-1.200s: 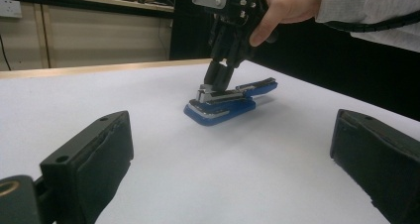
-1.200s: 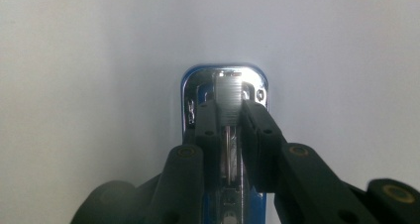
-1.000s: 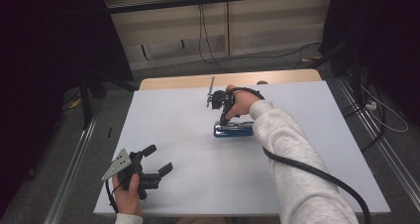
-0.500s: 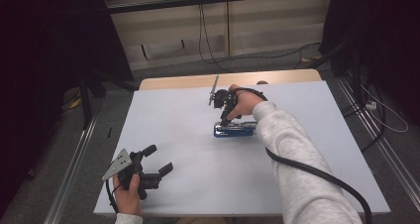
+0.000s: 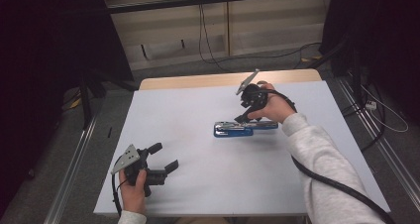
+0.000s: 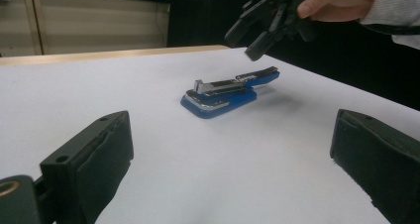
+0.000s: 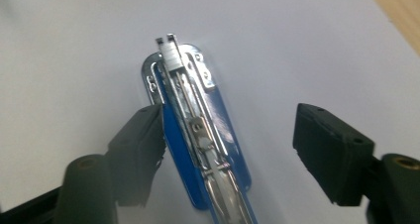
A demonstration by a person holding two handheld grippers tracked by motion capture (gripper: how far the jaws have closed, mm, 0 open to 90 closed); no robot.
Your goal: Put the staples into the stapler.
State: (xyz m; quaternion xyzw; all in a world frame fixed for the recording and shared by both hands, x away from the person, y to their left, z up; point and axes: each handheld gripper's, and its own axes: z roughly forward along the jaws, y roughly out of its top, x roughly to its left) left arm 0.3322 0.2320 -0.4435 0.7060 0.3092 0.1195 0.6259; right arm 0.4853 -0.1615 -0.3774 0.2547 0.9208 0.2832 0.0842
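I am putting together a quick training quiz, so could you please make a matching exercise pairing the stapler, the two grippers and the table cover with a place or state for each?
Things:
1. blue stapler
2. left gripper
3. right gripper
4. white table cover

States:
A. open, low near the table's near edge
B. spread under everything
C. open, jaws hovering above the stapler
D. lying flat mid-table, metal staple channel exposed

Pairs: 1-D, 2-A, 3-C, 4-B

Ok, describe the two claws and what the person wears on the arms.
Both claws are black with two blocky padded jaws. The left claw carries a grey three-cornered plate; the right claw has one too, and a thick black cable trailing along a light grey sleeve.
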